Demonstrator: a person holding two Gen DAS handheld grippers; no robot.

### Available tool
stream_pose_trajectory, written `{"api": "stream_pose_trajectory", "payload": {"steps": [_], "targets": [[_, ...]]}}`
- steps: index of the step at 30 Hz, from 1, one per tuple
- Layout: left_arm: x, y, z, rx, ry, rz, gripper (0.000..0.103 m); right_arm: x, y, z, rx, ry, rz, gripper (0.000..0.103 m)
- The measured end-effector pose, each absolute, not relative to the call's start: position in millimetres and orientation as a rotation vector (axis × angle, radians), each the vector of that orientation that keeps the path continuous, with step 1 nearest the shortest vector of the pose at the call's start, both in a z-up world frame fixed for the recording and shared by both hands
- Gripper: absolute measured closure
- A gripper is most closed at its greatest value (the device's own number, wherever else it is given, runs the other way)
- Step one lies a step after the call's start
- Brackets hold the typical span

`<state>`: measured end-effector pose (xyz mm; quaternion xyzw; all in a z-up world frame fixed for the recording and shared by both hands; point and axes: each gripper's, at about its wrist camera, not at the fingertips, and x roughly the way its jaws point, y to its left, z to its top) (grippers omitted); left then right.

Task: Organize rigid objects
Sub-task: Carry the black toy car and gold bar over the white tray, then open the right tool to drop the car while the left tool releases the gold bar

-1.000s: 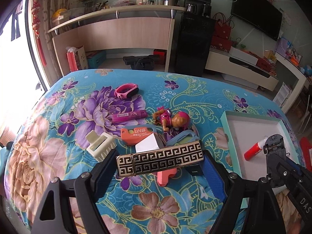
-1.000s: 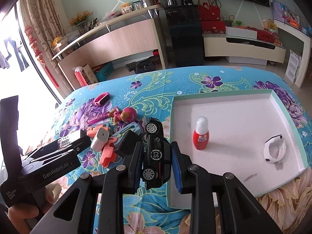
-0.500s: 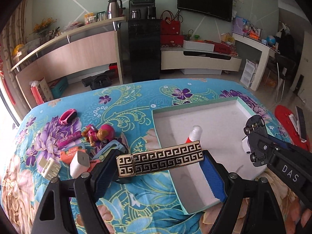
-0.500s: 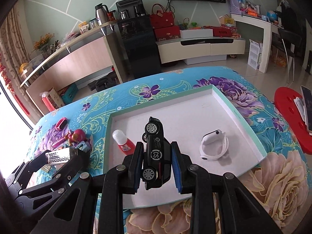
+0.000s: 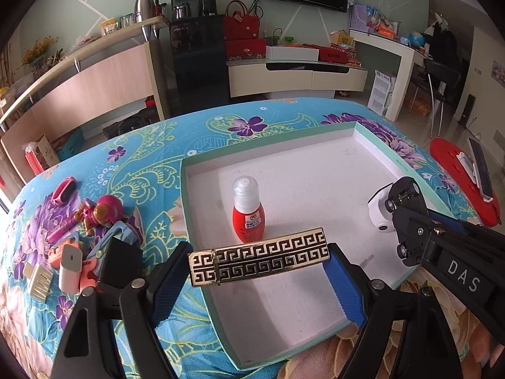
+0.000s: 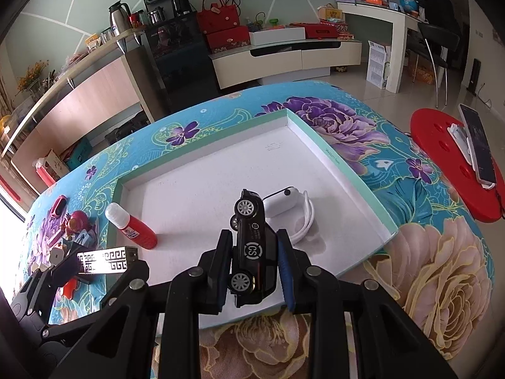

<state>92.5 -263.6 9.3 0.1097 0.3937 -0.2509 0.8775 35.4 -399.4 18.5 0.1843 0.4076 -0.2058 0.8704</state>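
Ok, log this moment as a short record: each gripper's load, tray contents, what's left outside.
left gripper: shut on gold bar, over the tray's near left part
right gripper: shut on toy car, above tray
tray: red bottle, white band
left on cloth: toy pile, pink band

black plastic claw point(image 5: 258, 279) frames with blue ribbed pads point(image 5: 345, 287), silver screws, white "das" lettering
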Motion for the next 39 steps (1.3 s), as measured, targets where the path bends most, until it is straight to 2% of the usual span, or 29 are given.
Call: {"api": "stream_pose_trajectory", "payload": {"steps": [20, 30, 38, 39], "targets": [[94, -274, -11, 0.282, 0.863, -0.505, 0.017, 42, -405, -9, 0.402, 0.947, -0.403, 0.074], [94, -272, -11, 0.279, 0.867, -0.505, 0.017, 40, -405, -4, 0.405, 0.928, -0.394, 0.074], [92, -264, 3, 0.249, 0.840, -0.515, 0.015, 35, -406, 9, 0.413, 0.872, -0.394, 0.063], [92, -262, 7, 0.244, 0.831, -0.513, 0.013, 35, -406, 11, 0.416, 0.864, -0.391, 0.062]]}}
